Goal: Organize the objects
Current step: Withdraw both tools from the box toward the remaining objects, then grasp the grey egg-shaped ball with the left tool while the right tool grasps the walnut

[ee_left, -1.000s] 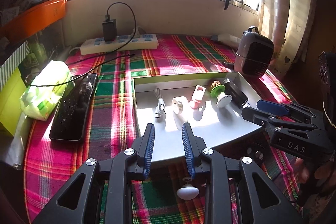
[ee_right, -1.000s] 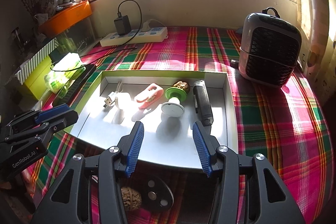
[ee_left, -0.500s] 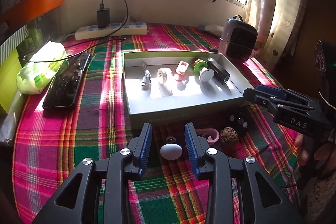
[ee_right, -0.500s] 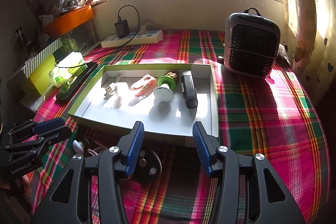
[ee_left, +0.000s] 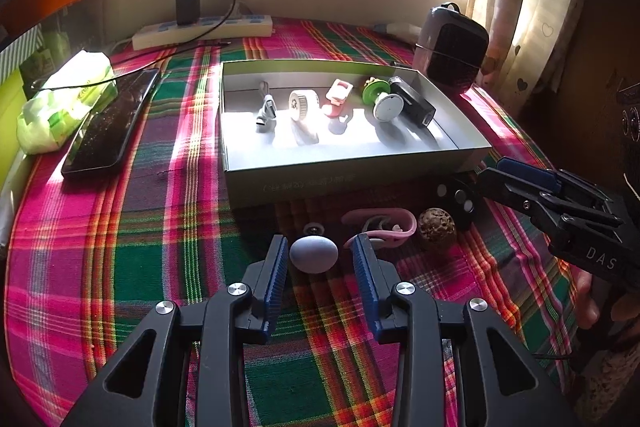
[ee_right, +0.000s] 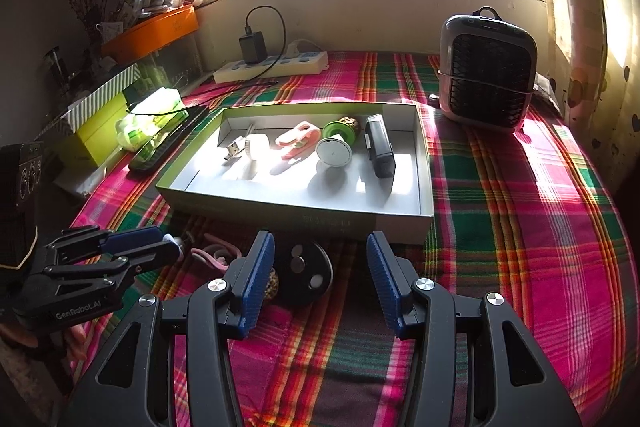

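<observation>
Both grippers have drawn back from the box since the earlier frames, so the items on the cloth before its near wall now show in full. Left gripper is released, its jaws parted to either side of the egg without visible contact; the egg lies on the cloth at 6 o'clock of the box. Right gripper is released and grasps nothing; the disc lies between and just beyond its jaws, close under the box's near wall.

At 3 o'clock of the egg, in a row: pink clip, walnut, then the disc, all near one another and just short of the box wall. Inside the box, a row along the far wall: USB plug, white wheel, pink holder, green-white spool, black bar; the near half of the floor is bare.

Phone lies well apart at 9 o'clock of the box, heater at its far right corner. Bare cloth lies at 3 o'clock of the right gripper
</observation>
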`<action>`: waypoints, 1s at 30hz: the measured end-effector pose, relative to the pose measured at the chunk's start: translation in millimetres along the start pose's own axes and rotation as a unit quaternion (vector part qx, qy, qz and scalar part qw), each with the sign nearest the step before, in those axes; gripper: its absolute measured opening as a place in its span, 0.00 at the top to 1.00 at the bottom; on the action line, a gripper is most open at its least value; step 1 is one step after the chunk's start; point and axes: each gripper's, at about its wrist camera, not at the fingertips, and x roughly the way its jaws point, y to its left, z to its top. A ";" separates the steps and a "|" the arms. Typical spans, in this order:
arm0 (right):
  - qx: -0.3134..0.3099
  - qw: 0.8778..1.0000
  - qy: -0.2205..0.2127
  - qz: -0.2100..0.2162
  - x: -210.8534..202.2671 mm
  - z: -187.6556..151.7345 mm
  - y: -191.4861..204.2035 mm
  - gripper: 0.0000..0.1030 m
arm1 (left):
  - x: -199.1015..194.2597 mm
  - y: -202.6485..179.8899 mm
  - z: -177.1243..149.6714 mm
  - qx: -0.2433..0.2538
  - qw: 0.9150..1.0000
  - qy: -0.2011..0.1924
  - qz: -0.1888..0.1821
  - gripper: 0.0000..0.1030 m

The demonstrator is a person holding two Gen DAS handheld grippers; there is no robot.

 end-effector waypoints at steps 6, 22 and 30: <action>-0.011 1.000 0.004 0.009 1.6 -3.7 9.1 0.52 | 7.4 4.0 1.8 -0.005 1.000 0.005 0.010 0.69; -0.035 0.999 0.014 0.014 4.4 -9.9 28.5 0.52 | 12.7 12.9 -0.7 -0.015 1.000 0.003 0.008 0.76; -0.056 0.998 0.025 0.020 11.8 -13.9 42.9 0.52 | 7.6 25.0 -3.7 -0.032 0.999 -0.003 0.014 0.77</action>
